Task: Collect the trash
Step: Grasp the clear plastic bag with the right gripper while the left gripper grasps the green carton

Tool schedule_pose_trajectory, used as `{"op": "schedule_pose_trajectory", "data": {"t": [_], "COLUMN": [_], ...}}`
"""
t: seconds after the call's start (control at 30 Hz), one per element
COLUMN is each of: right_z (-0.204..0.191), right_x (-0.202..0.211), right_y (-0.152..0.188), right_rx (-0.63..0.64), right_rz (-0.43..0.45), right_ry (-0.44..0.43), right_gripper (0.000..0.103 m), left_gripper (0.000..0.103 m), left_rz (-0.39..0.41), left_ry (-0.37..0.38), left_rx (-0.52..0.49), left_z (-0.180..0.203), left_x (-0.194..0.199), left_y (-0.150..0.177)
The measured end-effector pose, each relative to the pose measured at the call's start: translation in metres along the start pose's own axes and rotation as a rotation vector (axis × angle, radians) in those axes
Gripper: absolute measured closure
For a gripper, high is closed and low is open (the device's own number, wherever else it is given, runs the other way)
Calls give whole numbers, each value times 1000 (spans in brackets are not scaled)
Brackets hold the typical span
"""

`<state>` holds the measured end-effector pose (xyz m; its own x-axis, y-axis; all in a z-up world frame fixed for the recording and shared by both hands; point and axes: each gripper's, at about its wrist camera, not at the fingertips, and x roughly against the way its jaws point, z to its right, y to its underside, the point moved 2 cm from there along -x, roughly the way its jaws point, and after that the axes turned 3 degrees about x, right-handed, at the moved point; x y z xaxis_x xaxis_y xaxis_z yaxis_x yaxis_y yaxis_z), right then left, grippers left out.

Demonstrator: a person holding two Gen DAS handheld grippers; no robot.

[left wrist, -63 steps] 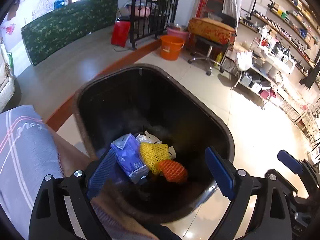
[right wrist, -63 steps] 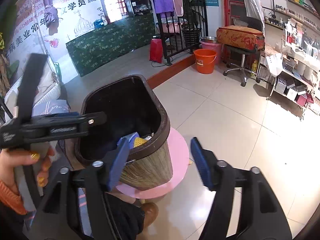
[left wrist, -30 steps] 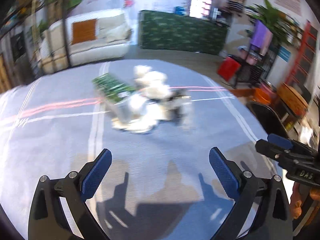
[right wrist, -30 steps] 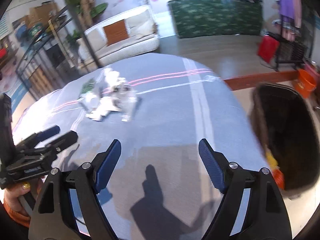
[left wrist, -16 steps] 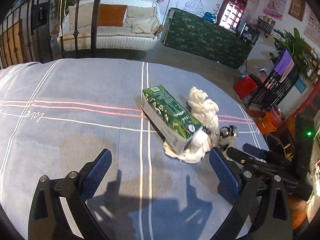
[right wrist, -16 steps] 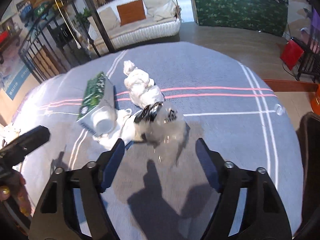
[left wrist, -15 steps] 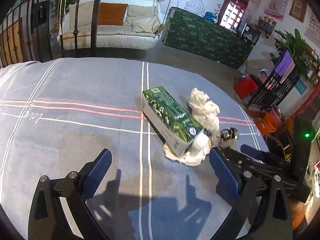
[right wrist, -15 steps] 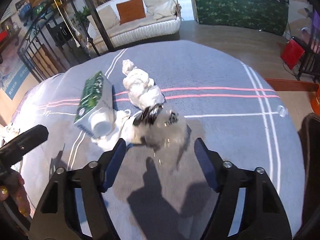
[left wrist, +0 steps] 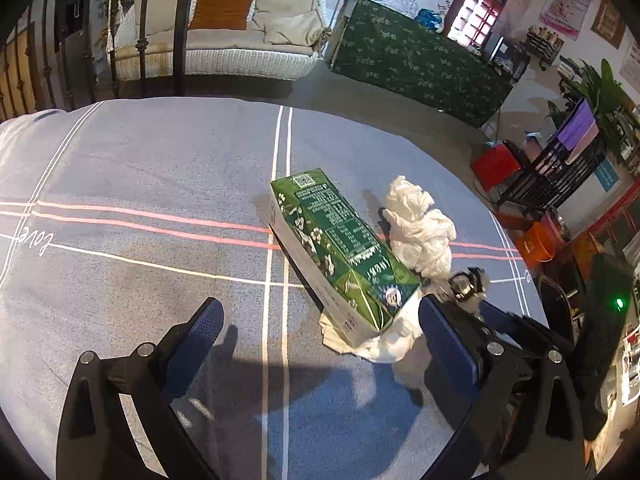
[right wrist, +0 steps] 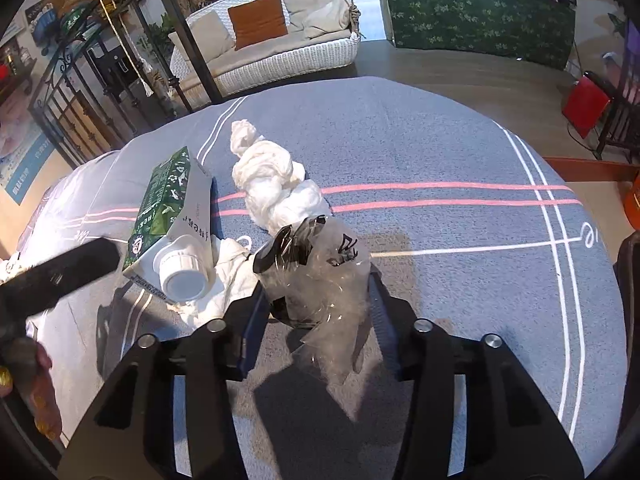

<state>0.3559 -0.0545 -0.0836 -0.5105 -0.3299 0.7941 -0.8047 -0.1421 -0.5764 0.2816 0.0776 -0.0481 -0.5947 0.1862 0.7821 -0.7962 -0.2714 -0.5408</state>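
My right fingers are closing on a crinkly clear wrapper while my left fingers wait wide apart.

Left view: my left gripper (left wrist: 320, 336) has its two blue fingers (left wrist: 200, 330) far apart, with nothing between them but the grey cloth (left wrist: 140, 160). Just ahead, toward my right finger, lies one green carton (left wrist: 340, 248) on its side. One white paper wad (left wrist: 420, 230) sits behind the carton, and one flat white tissue (left wrist: 384, 346) lies under the carton's near end. My right gripper (left wrist: 476, 312) pokes in past my right finger, at the clear wrapper (left wrist: 466, 282).

Right view: my right gripper (right wrist: 316, 320) is closing, with one clear wrapper (right wrist: 320, 276) between its two fingers. The carton's white cap (right wrist: 182, 272) is to the left, so the carton (right wrist: 164, 196) and tissue (right wrist: 228, 276) crowd that side. The paper wad (right wrist: 276, 184) is straight ahead, touching the wrapper. One dark bin edge (right wrist: 630, 280) shows far right.
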Motion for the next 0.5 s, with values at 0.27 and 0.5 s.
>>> {"op": "schedule_pose_trajectory", "data": {"t": [0.27,0.5], "right_z": [6,14], "right_x": [31,52], "right_y": [8,23], "right_rx": [-10,-48], "right_rz": [60,81], "right_ry": [5,8], "right_gripper": [57,57], "left_gripper": [7,14], "left_rz": [-55,-144], "left_ry": [-46,-94], "left_rx": [31,-1], "left_z": [9,18], "left_x": [-24,-57], "left_y": [-22,-36]}}
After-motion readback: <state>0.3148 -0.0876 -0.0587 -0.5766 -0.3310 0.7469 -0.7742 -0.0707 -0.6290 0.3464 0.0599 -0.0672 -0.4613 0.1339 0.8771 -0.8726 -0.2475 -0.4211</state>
